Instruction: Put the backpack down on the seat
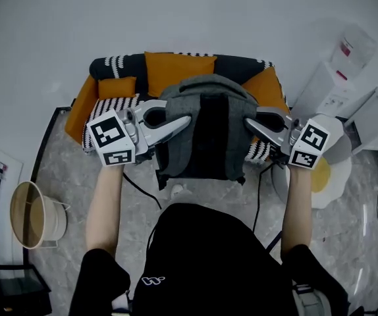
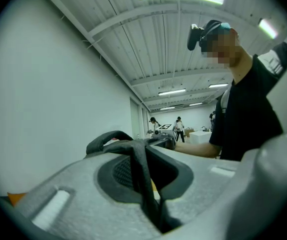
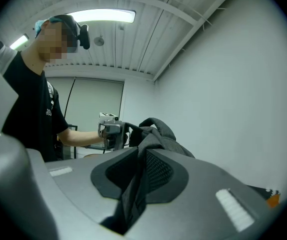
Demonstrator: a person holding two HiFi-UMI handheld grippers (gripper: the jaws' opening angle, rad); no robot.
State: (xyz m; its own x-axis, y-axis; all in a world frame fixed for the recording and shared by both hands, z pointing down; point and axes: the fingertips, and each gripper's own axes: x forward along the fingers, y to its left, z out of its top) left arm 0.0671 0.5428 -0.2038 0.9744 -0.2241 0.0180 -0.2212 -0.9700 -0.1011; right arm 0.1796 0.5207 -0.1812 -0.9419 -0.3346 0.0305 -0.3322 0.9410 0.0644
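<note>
A grey backpack (image 1: 205,133) hangs in the air between my two grippers, above the front of an orange and black seat (image 1: 176,66). My left gripper (image 1: 181,125) is shut on the bag's left side. In the left gripper view a dark strap (image 2: 139,170) runs pinched between the jaws of that gripper (image 2: 151,199). My right gripper (image 1: 252,126) is shut on the bag's right side. Grey fabric (image 3: 156,134) is caught between the jaws of the right gripper (image 3: 133,194) in its own view. The bag hides the middle of the seat.
A striped cushion (image 1: 113,104) lies on the seat's left end. A round basket (image 1: 34,214) stands on the floor at the left. An egg-shaped mat (image 1: 324,176) and white units (image 1: 347,68) are at the right. Cables (image 1: 139,189) run over the marble floor.
</note>
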